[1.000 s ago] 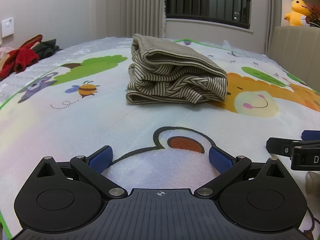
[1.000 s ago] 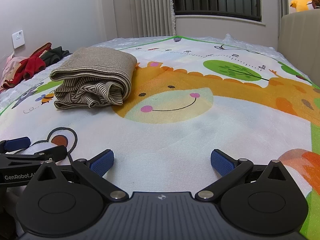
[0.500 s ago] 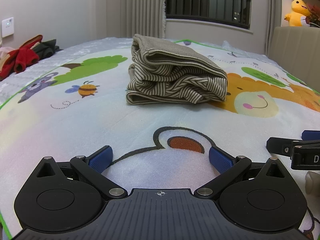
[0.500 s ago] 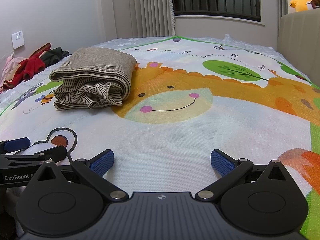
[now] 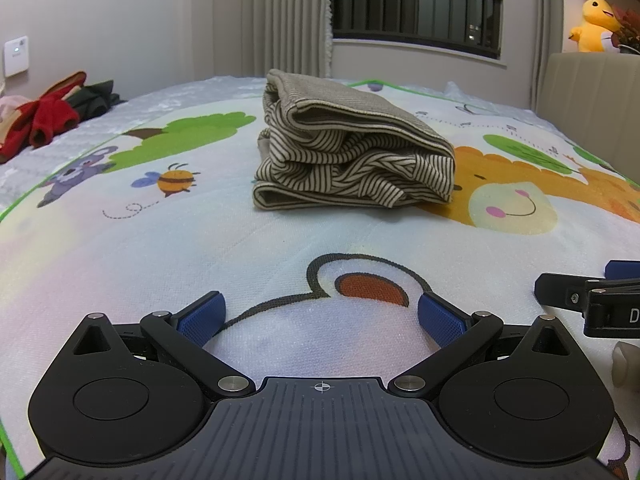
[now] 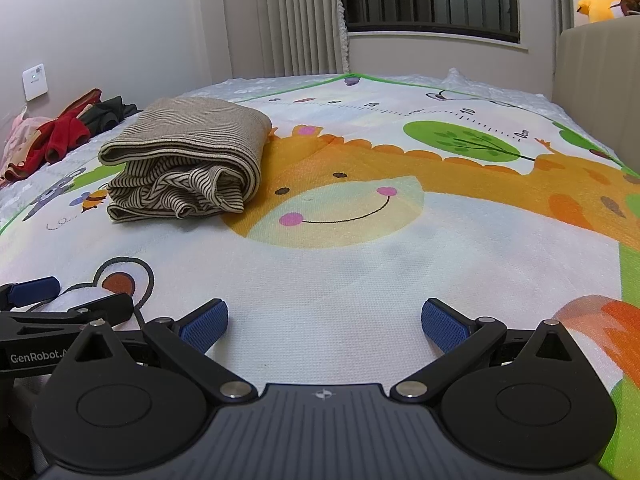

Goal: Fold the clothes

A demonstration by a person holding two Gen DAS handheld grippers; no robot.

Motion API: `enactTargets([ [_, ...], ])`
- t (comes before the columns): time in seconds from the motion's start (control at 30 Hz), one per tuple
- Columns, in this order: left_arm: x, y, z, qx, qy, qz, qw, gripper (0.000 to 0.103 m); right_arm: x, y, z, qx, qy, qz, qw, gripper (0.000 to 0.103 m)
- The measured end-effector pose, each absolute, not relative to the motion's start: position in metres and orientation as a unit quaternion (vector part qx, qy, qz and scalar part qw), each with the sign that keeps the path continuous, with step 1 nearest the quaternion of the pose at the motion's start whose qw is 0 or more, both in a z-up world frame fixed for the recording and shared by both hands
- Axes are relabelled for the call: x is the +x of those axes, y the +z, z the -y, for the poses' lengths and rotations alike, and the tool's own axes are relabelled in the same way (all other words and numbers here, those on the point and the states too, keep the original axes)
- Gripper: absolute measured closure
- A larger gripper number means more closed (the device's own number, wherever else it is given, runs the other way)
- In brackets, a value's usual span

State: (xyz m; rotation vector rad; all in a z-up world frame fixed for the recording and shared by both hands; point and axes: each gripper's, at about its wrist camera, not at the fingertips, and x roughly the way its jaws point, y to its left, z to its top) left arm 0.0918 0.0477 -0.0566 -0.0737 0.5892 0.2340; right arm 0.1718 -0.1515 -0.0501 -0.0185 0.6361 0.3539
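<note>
A cartoon-printed play mat (image 5: 120, 248) is spread under both views, with a folded striped garment (image 5: 352, 160) lying at centre frame, well apart from both grippers. The left gripper (image 5: 320, 312) and right gripper (image 6: 324, 320) are held low with jaws spread and nothing between them. If the loosely stacked bundle is nudged or gripped by one layer only, the folds could likely be pulled open.

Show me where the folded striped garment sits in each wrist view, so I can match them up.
Left wrist: folded striped garment just above centre, straight ahead of the open left gripper.
Right wrist: same garment upper left, well off to the left of the open right gripper.
Shared landmark: the bee print on the mat, left of the garment.
</note>
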Motion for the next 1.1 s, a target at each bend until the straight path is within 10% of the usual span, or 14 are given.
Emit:
enactTargets([
  [1.1,0.0909,-0.0566,-0.0488,-0.04,0.113,-0.286,0.951,0.0,0.1717,-0.0502,0.1485,-0.02,0.166,-0.316,0.934,0.0],
])
